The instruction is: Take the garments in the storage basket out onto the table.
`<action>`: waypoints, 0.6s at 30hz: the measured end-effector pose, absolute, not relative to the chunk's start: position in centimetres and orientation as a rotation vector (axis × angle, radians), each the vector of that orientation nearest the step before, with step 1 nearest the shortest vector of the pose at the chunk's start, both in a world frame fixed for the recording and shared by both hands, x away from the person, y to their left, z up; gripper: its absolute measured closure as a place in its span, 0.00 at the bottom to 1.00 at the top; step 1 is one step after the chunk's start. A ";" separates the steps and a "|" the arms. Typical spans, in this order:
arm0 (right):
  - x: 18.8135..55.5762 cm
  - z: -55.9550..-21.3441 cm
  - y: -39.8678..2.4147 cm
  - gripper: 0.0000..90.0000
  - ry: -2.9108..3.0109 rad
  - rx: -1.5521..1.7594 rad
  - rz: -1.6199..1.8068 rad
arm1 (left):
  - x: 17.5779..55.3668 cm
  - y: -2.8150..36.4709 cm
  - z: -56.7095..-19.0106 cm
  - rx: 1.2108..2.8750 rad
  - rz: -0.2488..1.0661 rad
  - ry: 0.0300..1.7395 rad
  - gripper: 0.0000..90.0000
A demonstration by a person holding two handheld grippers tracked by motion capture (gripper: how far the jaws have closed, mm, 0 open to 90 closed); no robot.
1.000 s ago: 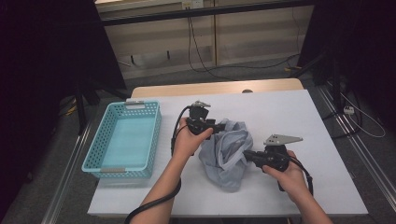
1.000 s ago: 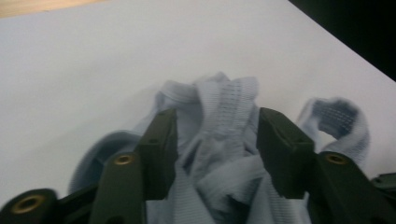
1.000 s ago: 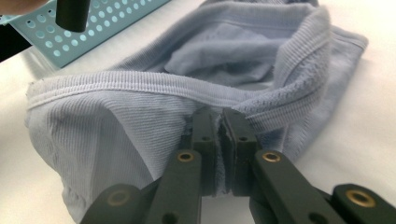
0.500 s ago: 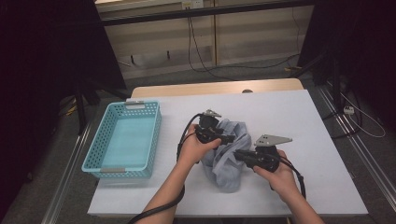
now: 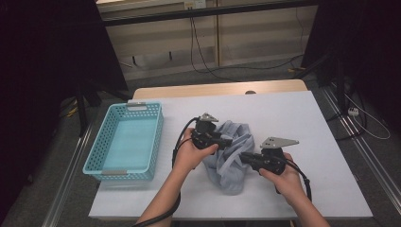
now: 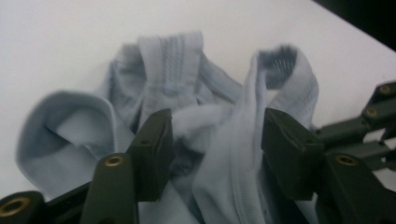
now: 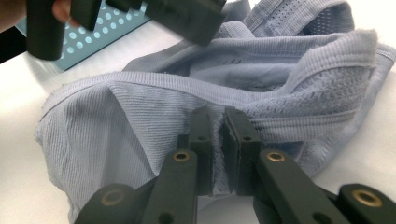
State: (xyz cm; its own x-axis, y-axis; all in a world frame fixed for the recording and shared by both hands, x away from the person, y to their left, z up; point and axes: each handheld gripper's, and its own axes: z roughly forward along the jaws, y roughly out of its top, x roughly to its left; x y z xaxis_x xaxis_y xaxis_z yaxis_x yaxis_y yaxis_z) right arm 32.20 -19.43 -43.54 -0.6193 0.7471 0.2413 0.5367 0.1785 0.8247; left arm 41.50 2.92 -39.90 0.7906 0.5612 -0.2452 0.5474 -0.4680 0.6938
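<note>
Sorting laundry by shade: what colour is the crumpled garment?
Pale grey-blue ribbed knit garment, clearest in the right gripper view.

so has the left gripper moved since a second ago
Yes. In the high view the left gripper has shifted toward the person and slightly right, farther from the table's wooden far edge, over the grey-blue garment.

A white tabletop (image 5: 302,118) with a bare wooden strip along its far edge carried a light blue plastic basket (image 5: 126,142) near its left edge and a crumpled pale grey-blue garment (image 5: 231,158) lying around the middle, toward the near edge.
</note>
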 end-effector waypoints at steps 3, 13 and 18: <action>32.2 -43.5 -19.3 0.92 2.233 1.243 1.414 | 41.3 2.8 -40.5 2.185 0.003 0.809 0.64; 32.6 -42.9 -20.2 0.80 2.197 1.262 1.419 | 40.8 5.1 -40.0 2.160 0.010 0.839 0.95; 33.2 -40.8 -22.0 0.69 2.100 1.250 1.406 | 40.5 8.0 -39.5 2.092 0.051 0.898 0.95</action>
